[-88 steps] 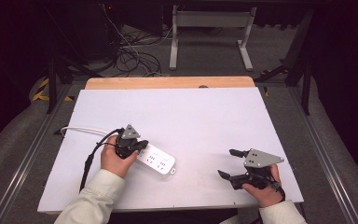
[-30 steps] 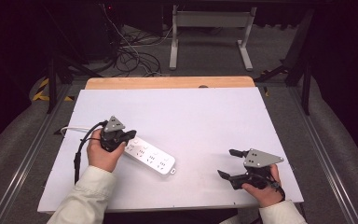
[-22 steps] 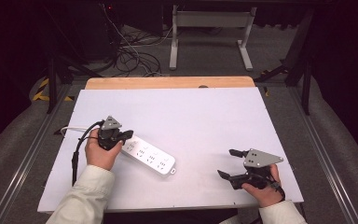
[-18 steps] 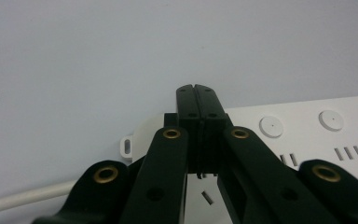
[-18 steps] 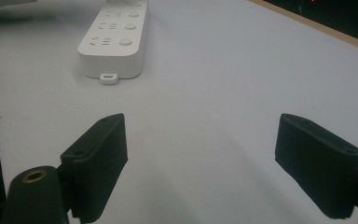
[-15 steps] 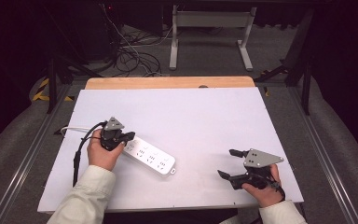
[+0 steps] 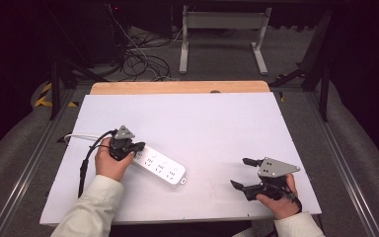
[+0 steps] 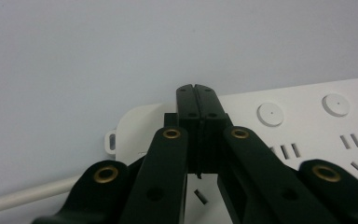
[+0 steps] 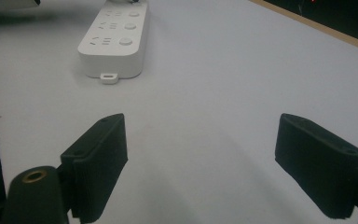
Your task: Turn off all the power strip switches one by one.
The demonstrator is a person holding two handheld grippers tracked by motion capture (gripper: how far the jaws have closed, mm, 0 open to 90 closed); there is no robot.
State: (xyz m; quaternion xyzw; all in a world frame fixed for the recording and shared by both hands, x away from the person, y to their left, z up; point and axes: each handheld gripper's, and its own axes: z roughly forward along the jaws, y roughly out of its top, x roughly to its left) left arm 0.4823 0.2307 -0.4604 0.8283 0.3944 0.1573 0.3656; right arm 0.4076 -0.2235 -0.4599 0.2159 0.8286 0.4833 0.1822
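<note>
1. Because our work needs a flat base, the white table (image 7: 217,118) carries everything.
2. The power strip (image 7: 160,168) lies near its left front.
3. Our left gripper (image 8: 196,91), jaws pressed together, rests on the strip's cord end, seemingly to nudge it.
4. Our right gripper (image 9: 200,163) waits wide apart, holding nothing.

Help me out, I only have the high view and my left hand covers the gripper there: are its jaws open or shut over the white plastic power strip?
Observer: Shut. In the left gripper view the left gripper has both black pads pressed together, with nothing between them, over the white plastic power strip.
Operator: Which end of the strip is it over?
Observer: The cord end; the white cable leaves the strip just below and left of the jaws.
Operator: And the right gripper?
Observer: The right gripper is open, its pads wide apart over the bare white table top, with the strip's far end ahead of it.
</note>
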